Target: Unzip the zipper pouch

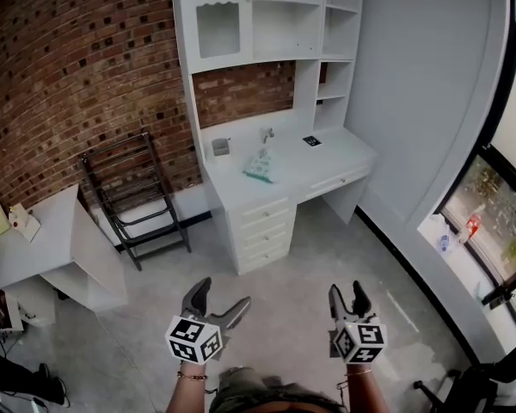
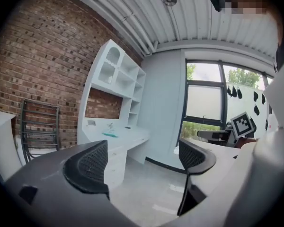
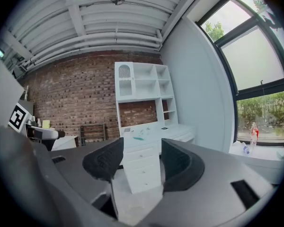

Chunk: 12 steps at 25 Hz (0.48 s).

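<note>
Teal pouch (image 1: 260,167) lies on white desk (image 1: 327,157), under the shelves (image 1: 275,15), against brick wall (image 1: 69,67). Black rack (image 1: 133,196) stands left of desk on grey floor (image 1: 310,265). Left gripper (image 1: 224,295) jaws wide, empty; right gripper (image 1: 347,291) jaws narrower, empty. Both are well apart from desk.

A white desk (image 1: 335,157) with drawers (image 1: 262,226) stands against a brick wall (image 1: 69,76), with a shelf unit (image 1: 284,15) on top of it. A black rack (image 1: 138,200) stands at the wall between the desk and a low white table (image 1: 43,239). A window (image 1: 499,188) fills the right side.
</note>
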Each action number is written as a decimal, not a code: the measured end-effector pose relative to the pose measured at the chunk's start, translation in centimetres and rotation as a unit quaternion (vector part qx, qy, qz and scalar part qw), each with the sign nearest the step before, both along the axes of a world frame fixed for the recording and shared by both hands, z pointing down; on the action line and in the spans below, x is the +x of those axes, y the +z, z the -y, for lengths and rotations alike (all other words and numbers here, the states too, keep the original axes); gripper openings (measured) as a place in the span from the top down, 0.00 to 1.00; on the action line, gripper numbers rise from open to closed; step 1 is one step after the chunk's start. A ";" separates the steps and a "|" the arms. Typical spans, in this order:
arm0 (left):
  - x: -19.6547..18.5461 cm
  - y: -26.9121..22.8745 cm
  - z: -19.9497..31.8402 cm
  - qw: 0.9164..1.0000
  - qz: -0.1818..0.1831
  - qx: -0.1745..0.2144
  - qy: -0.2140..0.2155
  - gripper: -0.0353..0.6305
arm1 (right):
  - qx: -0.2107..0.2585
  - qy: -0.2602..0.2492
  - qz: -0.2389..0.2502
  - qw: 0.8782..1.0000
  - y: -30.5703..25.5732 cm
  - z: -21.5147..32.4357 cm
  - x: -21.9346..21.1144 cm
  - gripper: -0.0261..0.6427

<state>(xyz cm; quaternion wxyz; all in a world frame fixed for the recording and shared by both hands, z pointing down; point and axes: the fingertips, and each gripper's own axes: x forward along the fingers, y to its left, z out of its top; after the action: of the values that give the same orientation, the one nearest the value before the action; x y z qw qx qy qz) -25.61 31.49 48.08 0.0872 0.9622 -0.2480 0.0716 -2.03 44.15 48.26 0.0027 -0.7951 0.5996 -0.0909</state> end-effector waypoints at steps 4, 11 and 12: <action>0.9 0.0 -0.3 1.000 -0.005 -0.003 0.013 0.17 | 0.004 -0.028 0.010 1.000 0.2 0.7 -0.2 0.44; 2.0 0.4 -0.5 1.000 -0.006 -0.013 0.022 0.09 | 0.020 -0.066 0.012 0.998 0.2 1.8 -1.1 0.12; 2.1 0.5 -0.6 1.000 -0.008 -0.017 0.024 0.09 | 0.020 -0.068 0.012 0.997 0.3 1.9 -1.1 0.12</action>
<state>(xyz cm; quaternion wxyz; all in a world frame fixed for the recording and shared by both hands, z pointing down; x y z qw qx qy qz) -23.53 32.05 48.62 0.1034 0.9668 -0.2230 0.0700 -3.16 42.30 48.58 0.0195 -0.7513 0.6536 -0.0890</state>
